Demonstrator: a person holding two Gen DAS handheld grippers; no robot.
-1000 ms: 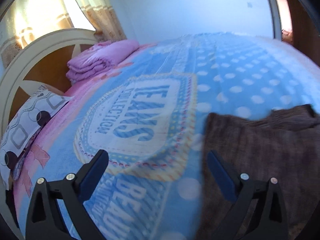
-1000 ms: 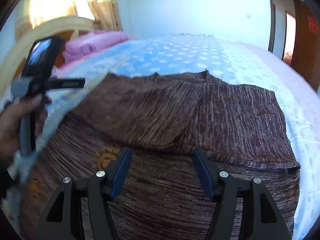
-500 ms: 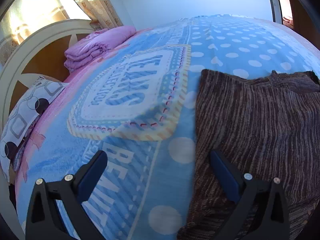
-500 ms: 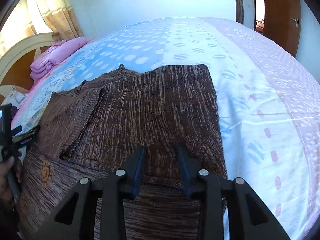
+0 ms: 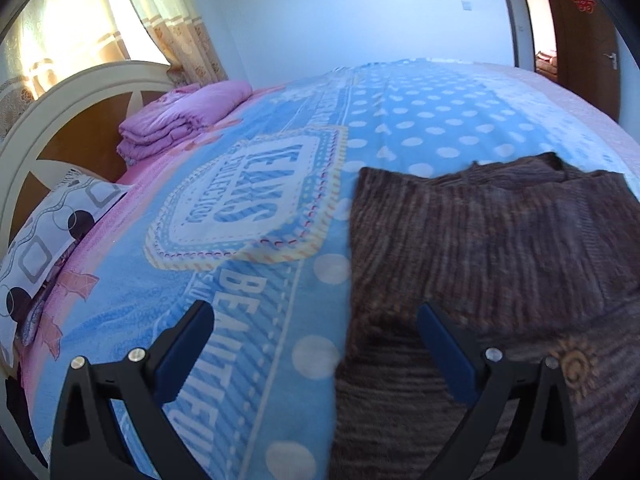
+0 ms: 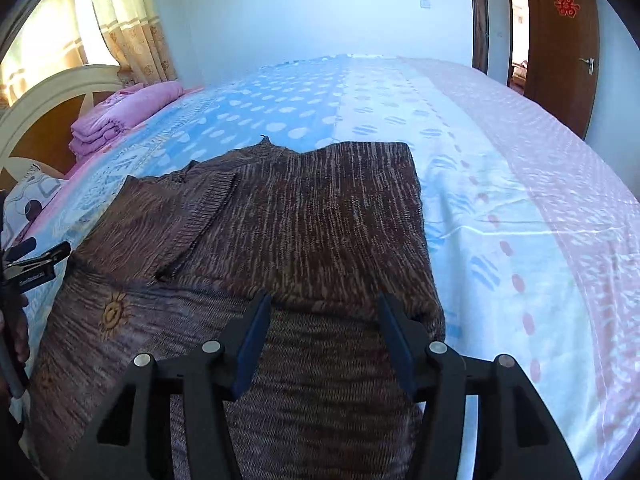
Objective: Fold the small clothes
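brown knit sweater (image 6: 304, 216) lies on the bed (image 6: 520, 184), sleeves already folded in. my right gripper (image 6: 322, 334) jaws are opening, empty, above its hem; my left gripper (image 5: 316, 344) gapes over its side edge. next, i judge: pinch the hem, fold upward.

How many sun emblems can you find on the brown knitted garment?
1: a sun emblem on the lower left of the brown knitted garment, near the left gripper. Folded layers may hide others.

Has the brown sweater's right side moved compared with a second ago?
Yes. The brown sweater's right side now lies folded in leftward, baring the bedspread toward the door.
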